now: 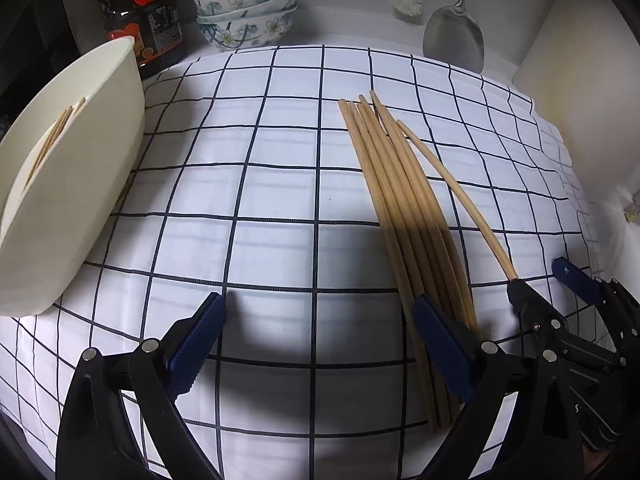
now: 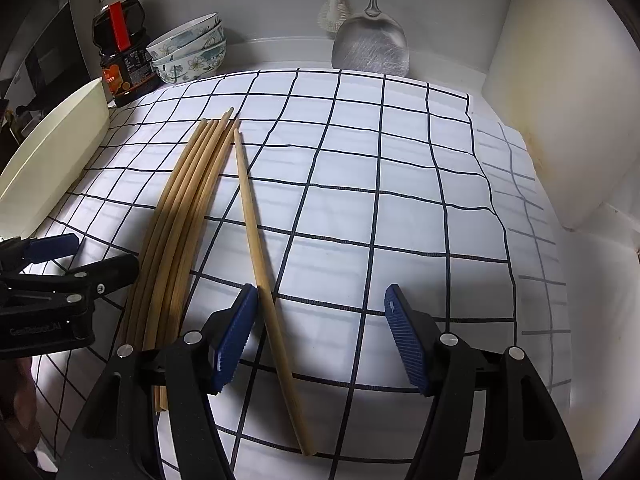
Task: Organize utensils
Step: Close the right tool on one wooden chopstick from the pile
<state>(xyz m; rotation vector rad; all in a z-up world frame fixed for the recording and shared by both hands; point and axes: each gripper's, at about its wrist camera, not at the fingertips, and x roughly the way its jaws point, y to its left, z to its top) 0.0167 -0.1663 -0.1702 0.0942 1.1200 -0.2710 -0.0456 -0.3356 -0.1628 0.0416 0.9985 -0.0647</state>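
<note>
From the left wrist we see a white cloth with a dark grid (image 1: 280, 184) spread over a counter, with stacked floral bowls (image 1: 246, 10), a dark sauce bottle (image 1: 140, 12) and a metal spatula (image 1: 454, 36) along the back wall. A cream bin (image 1: 76, 200) at the left holds a few chopsticks. Our left gripper (image 1: 318, 320) stands wide, nothing between its pads; the chopstick bundle (image 1: 400, 200) lies just beside its right finger.

From the right wrist, the same cloth (image 2: 400, 200) fills the view. Our right gripper (image 2: 320, 320) is wide open too, with 1 loose chopstick (image 2: 256, 232) lying on the cloth just inside its left finger, apart from the bundle (image 2: 180, 216) of roughly 6.
</note>
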